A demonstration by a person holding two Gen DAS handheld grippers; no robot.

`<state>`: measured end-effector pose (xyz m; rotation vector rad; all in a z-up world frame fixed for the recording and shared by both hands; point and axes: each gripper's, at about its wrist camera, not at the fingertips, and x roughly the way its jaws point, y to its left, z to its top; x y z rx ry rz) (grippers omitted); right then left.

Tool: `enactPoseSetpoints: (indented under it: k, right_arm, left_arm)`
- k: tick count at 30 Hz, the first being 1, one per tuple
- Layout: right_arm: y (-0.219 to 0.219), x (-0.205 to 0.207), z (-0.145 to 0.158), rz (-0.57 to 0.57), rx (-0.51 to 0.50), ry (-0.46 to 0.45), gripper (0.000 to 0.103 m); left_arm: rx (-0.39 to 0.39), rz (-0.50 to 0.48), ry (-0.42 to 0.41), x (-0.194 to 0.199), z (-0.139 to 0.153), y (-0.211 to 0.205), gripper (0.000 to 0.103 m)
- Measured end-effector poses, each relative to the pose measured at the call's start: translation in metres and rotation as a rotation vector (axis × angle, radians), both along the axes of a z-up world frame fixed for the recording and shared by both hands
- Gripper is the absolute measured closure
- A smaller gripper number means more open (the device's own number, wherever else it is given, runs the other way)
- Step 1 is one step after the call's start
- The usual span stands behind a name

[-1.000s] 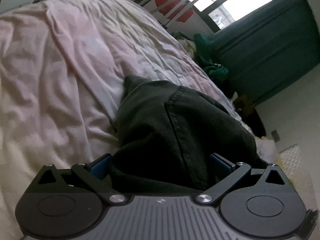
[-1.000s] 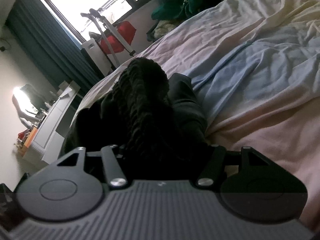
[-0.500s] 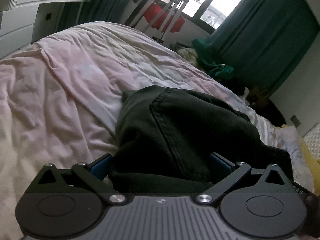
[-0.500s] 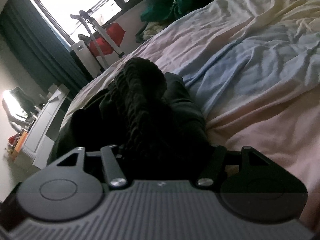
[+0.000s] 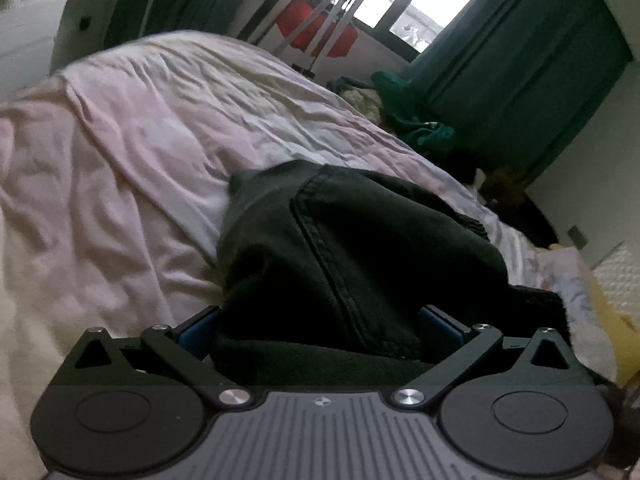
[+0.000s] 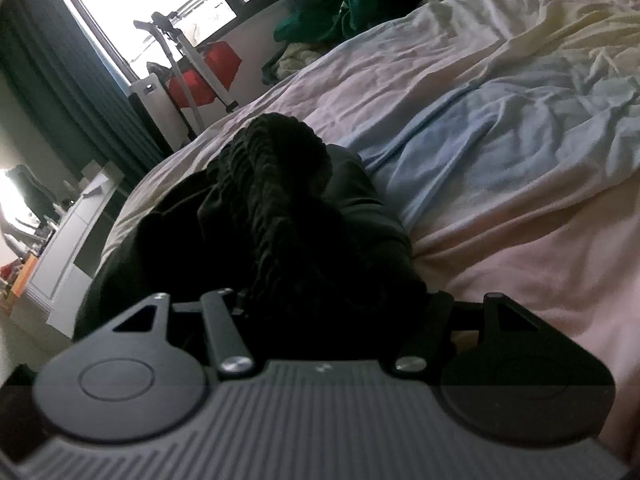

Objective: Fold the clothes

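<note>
Gripping dark garment (image 5: 360,248) from both ends over pink-and-blue bedsheet (image 5: 120,152). Left gripper (image 5: 320,320) half-spread, blue pads (image 5: 198,330) pinching thick bunched denim, likely for lift. Right gripper (image 6: 340,300) mid-wide, ribbed waistband (image 6: 276,184) filling gap; fingertips buried, clamp likely. Garment touching bed, fold unfinished.

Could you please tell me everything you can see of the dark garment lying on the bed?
The dark garment is black or very dark green, of thick woven cloth with a double-stitched seam down its top. It lies bunched on the wrinkled pink sheet. A ribbed, gathered band humps up at the right side. Cloth fills the space between the fingers of the left gripper and the right gripper; the pads are hidden.
</note>
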<state>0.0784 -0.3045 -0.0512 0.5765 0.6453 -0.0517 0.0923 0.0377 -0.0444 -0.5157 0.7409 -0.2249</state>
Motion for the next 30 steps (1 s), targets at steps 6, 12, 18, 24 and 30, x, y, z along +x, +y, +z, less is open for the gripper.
enactPoseSetpoints:
  k: [6,12,18,24,30]
  right_arm:
    - [-0.001,0.003,-0.002,0.012,-0.016,0.000,0.039]
    - [0.014,-0.008,0.006,0.012,-0.073,-0.017,0.045]
    - [0.024,-0.023,0.031,0.025,-0.088,-0.050,0.049]
    - [0.023,-0.032,0.065,0.043,-0.033,-0.070,0.051]
    - [0.001,-0.042,0.099,0.051,0.096,-0.041,0.053]
  left_arm:
    - [-0.013,-0.016,-0.017,0.002,-0.006,0.001,0.000]
    - [0.015,-0.001,-0.079,-0.010,-0.002,0.001,0.031]
    - [0.032,0.018,-0.112,-0.029,0.011,0.005,0.064]
    - [0.018,0.072,-0.101,-0.043,0.049,0.005,0.074]
    - [0.065,0.076,-0.107,-0.053,0.114,-0.017,0.076]
